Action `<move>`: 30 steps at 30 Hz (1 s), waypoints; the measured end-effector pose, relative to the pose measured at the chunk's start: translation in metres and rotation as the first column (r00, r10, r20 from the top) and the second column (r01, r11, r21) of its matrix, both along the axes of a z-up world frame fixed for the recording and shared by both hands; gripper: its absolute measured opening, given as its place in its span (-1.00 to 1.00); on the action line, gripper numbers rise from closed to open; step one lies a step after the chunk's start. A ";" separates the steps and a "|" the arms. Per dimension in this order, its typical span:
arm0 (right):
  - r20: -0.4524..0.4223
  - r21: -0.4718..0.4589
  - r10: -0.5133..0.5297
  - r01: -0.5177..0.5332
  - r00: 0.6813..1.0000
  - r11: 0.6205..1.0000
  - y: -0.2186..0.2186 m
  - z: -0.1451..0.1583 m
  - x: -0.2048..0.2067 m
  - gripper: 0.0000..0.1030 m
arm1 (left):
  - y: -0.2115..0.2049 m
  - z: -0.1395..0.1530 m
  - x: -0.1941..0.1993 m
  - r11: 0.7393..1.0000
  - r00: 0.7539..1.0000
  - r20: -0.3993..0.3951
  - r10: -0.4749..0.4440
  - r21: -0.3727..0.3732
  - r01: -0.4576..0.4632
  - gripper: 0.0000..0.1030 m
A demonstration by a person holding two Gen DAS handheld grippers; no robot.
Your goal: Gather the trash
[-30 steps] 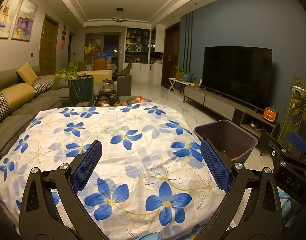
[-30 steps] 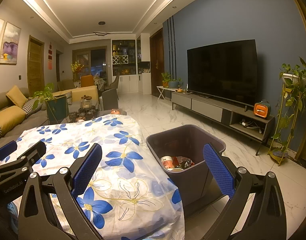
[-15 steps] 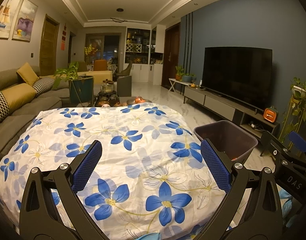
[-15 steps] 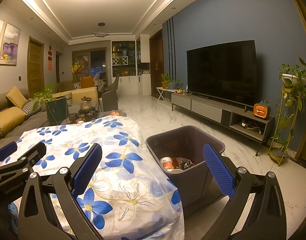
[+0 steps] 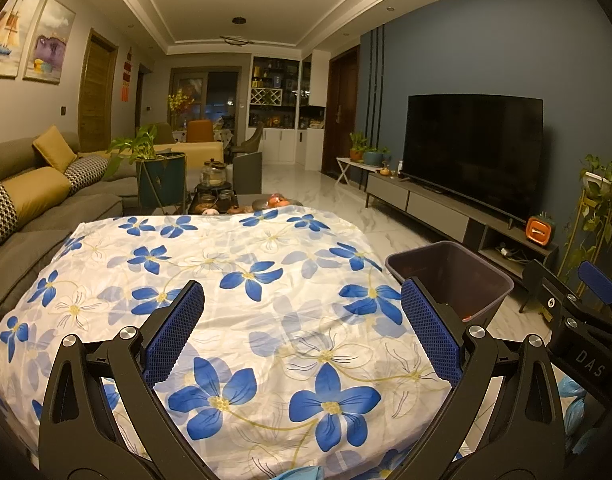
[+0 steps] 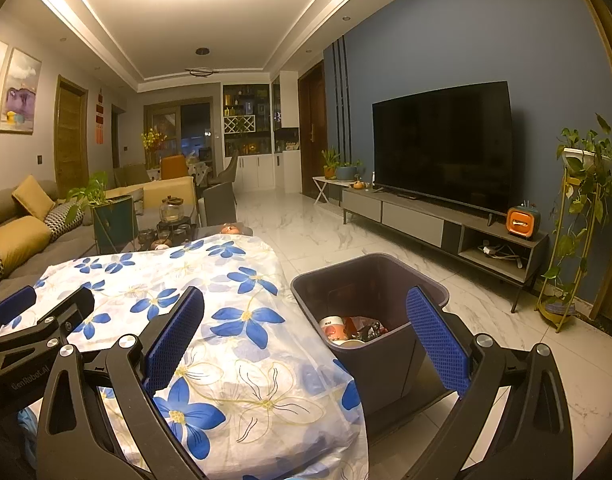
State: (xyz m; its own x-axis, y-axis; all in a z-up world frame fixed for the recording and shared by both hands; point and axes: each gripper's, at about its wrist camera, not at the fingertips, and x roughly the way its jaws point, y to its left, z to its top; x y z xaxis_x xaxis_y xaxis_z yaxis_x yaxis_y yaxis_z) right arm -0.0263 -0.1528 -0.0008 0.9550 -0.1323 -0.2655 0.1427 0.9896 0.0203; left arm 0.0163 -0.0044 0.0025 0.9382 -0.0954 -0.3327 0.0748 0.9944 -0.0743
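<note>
Trash (image 6: 351,330) (cup, wrappers) sits at the bottom of the dark bin (image 6: 389,344) on the marble floor (image 6: 306,240), bin touching the desk's right edge. Desk w/ white cloth, blue flowers (image 5: 242,280). Right gripper (image 6: 306,344) spread wide, nothing held, hangs over the desk edge & bin. Left gripper (image 5: 302,336) also wide, empty, above the cloth. TV (image 6: 441,144) on far wall, sofa (image 5: 46,208) left.
</note>
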 end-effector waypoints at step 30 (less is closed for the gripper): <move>0.001 0.004 0.000 0.000 1.000 1.000 0.000 0.002 -0.001 0.89 | -0.003 0.002 -0.002 1.000 1.000 0.006 -0.009 0.019 0.009 0.75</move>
State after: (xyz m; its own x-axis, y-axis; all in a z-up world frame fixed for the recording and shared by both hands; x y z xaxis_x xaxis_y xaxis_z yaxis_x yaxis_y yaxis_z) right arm -0.0272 -0.1523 0.0008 0.9552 -0.1318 -0.2651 0.1432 0.9894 0.0240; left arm 0.0143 -0.0071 0.0046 0.9394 -0.0971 -0.3289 0.0838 0.9950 -0.0545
